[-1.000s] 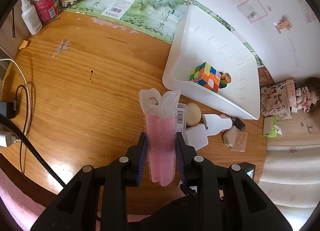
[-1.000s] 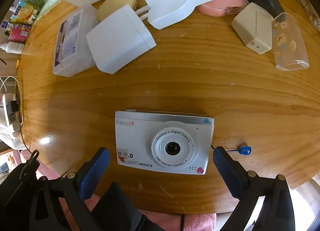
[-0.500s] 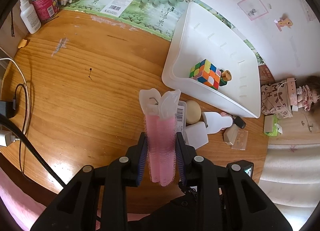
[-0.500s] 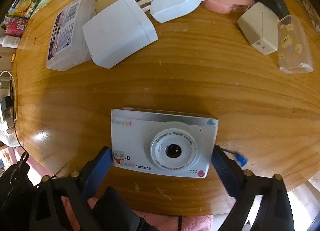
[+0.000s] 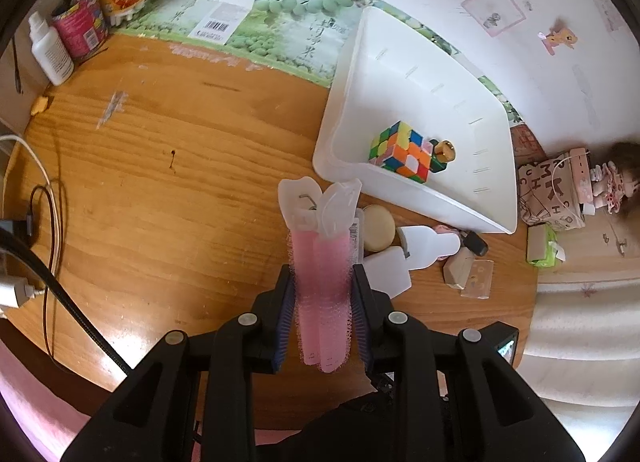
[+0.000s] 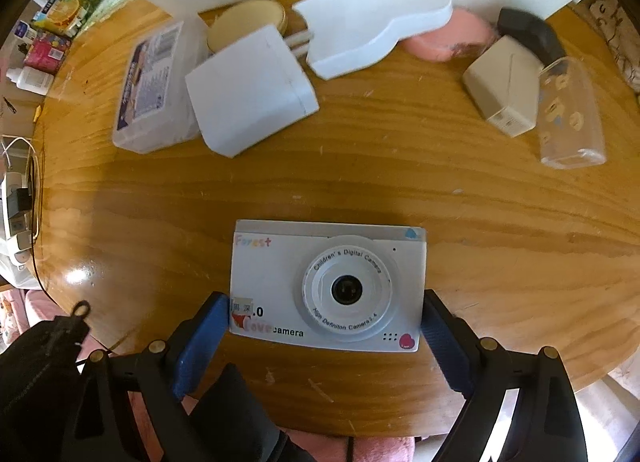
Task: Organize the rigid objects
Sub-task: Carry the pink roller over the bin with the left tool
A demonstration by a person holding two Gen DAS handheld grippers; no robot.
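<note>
My left gripper [image 5: 322, 290] is shut on a pair of pink hair rollers [image 5: 320, 282] with clear clips, held above the wooden table [image 5: 160, 182], short of the white bin [image 5: 420, 110]. The bin holds a Rubik's cube [image 5: 402, 152] and a small gold-capped item [image 5: 444, 152]. My right gripper [image 6: 324, 326] is shut on a white children's camera [image 6: 328, 282], its blue pads touching both sides; the camera looks slightly lifted off the table.
Beyond the camera lie a white charger [image 6: 248, 90], a clear plastic box [image 6: 152, 82], a round tan tin [image 6: 248, 20], a white bottle-shaped piece [image 6: 376, 34], a beige block [image 6: 504, 82] and a clear case [image 6: 568, 114]. Cables [image 5: 36, 222] lie at left.
My right gripper has closed from wide open onto the camera's sides and the camera has risen a little. My left gripper holds the rollers as before, drifting slightly.
</note>
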